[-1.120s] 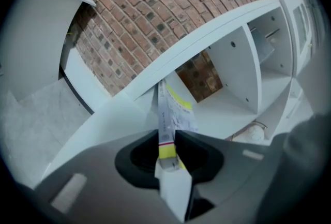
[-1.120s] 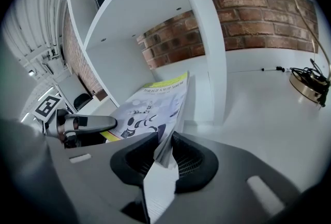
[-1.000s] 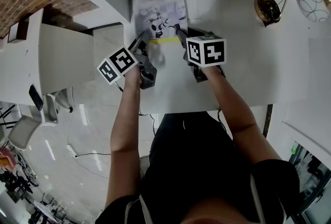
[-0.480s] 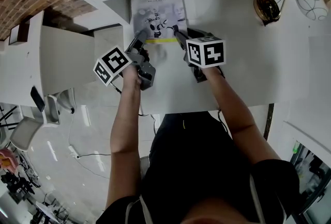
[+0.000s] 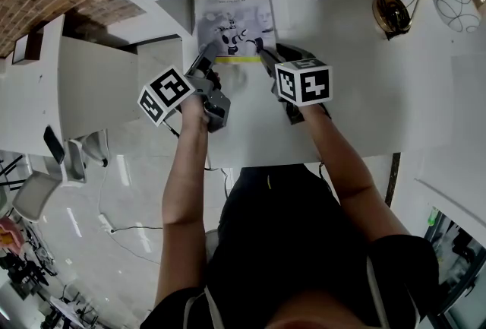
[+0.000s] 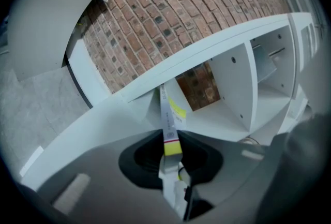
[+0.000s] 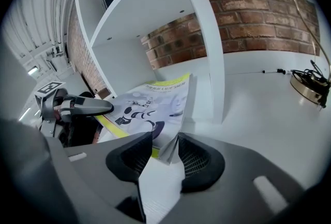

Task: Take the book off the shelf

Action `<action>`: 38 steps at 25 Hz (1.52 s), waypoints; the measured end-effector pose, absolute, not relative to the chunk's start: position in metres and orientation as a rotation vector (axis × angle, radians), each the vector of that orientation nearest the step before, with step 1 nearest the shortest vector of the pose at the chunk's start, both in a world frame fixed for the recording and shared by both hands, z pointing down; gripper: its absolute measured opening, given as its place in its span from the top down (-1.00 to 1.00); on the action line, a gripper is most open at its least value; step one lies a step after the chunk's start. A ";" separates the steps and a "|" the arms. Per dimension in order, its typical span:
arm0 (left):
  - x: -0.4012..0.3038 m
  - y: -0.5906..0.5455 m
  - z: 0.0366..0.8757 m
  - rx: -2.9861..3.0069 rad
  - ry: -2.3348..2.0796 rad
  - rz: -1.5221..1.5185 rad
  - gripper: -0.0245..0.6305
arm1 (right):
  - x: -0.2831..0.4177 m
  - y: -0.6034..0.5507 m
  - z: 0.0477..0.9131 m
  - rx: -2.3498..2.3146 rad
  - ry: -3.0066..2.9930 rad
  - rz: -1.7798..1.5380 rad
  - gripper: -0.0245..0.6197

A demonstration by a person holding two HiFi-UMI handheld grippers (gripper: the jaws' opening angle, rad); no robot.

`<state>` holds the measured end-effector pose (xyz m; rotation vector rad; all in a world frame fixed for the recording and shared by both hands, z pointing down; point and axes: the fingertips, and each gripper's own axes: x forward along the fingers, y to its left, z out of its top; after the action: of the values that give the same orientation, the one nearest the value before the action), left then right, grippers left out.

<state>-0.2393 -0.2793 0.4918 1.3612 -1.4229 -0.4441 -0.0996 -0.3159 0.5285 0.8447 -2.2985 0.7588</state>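
Your left gripper (image 5: 207, 56) is pinching the book (image 5: 231, 20) by its edge. Your right gripper (image 5: 264, 49) has just been opening its jaws, with the book's corner sitting loose between them. The book is lying flat on the bench (image 5: 357, 84), its far end reaching into the shelf (image 5: 171, 12).

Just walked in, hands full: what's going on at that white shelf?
A person is handling a book with two handheld grippers. The book lies flat on the white surface at the foot of the shelf. The left gripper is clamped on its edge. The right gripper's jaws have just been opening, with the book's near corner between them, unpressed.
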 end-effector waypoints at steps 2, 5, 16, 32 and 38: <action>-0.239 -0.280 0.490 1.352 -1.413 -0.463 0.72 | -0.099 -0.315 0.528 0.849 -2.303 0.770 0.41; -0.238 -0.280 0.485 1.338 -1.398 -0.492 0.72 | -0.097 -0.314 0.526 0.848 -2.314 0.817 0.39; -0.234 -0.278 0.472 1.310 -1.373 -0.522 0.72 | -0.096 -0.305 0.527 0.763 -2.299 1.200 0.19; -0.242 -0.261 0.467 1.304 -1.322 -0.509 0.72 | -0.126 -0.309 0.533 0.604 -2.265 1.371 0.13; -0.248 -0.255 0.467 1.308 -1.288 -0.516 0.72 | -0.139 -0.302 0.538 0.513 -2.236 1.458 0.10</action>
<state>-0.2484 -0.2553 0.4667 1.3082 -1.2879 -0.5164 -0.1386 -0.3021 0.5384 0.5128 -2.2359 1.4581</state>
